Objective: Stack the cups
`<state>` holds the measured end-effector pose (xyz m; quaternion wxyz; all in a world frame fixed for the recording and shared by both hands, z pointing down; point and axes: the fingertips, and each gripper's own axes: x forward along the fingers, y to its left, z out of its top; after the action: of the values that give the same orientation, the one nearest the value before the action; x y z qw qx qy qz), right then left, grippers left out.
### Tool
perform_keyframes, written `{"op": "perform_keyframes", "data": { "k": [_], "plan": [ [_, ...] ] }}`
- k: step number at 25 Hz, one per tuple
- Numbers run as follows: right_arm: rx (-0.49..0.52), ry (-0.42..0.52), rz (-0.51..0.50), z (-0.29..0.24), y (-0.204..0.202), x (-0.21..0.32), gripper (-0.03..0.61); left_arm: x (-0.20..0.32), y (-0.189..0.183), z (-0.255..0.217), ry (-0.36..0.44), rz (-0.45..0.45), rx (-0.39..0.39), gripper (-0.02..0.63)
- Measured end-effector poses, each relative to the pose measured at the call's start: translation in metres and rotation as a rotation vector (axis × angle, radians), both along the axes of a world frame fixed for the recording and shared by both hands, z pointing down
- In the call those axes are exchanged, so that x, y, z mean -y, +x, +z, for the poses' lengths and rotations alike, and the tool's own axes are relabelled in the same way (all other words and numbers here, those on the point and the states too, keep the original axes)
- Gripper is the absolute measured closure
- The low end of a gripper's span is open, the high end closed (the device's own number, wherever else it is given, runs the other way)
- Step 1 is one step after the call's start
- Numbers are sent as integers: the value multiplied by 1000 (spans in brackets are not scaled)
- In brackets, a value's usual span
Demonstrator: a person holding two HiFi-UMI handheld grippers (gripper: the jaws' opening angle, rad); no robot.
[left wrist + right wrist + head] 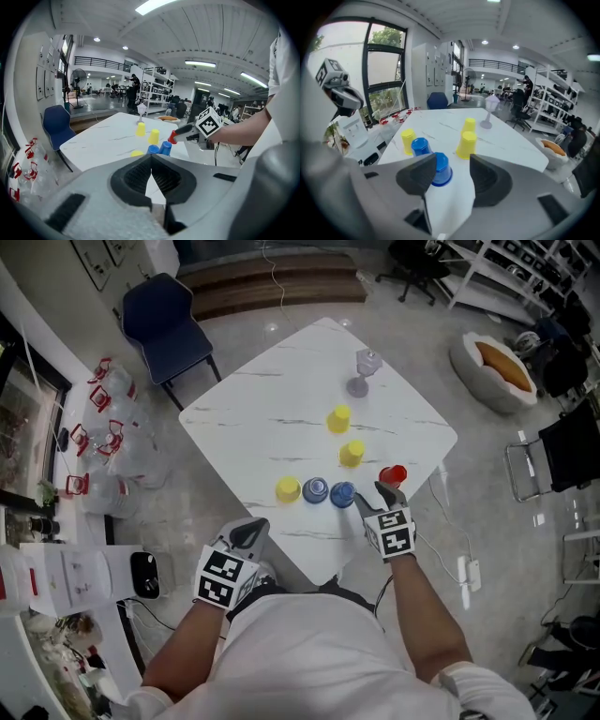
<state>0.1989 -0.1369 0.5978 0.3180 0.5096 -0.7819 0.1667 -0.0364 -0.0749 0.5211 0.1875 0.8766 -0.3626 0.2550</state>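
Upside-down cups stand on the white marble table: three yellow cups, two blue cups and a red cup. My right gripper hovers at the near edge between the right blue cup and the red cup. Its jaws are open in the right gripper view, with that blue cup just beyond the left jaw, untouched. The red cup is out of that view. My left gripper hangs off the table's near corner, its jaws shut and empty.
A clear stemmed glass stands at the table's far side. A blue chair is beyond the far left corner. Water bottles lie on the floor at left, a pet bed at right.
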Motion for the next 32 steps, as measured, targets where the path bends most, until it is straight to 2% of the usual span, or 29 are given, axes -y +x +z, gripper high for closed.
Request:
{"op": "perform_keyframes", "data": {
  "k": [2,5,10,16,22,23,28,32],
  "plan": [
    [-9,27,82,-4,31,4,356,2,2,-1,5,1,1,604],
    [-56,13,191,3,79,10,352,2,7,-4,13,3,3,604],
    [-84,-33,249,22,114,18,330,0,11,-7,18,0,7,604],
    [-87,-72,213,41,120,30,307,-4,6,-5,12,-31,19,604],
    [-66,-124,215,52,126,38,325,-9,3,-1,-3,-53,23,604],
    [-61,-123,220,52,126,38,354,-9,3,0,-5,-54,23,604],
    [-59,-88,215,39,123,34,356,-8,1,2,-5,-55,23,604],
    [-46,-31,182,6,107,30,356,-4,0,1,0,-48,20,604]
  ]
}}
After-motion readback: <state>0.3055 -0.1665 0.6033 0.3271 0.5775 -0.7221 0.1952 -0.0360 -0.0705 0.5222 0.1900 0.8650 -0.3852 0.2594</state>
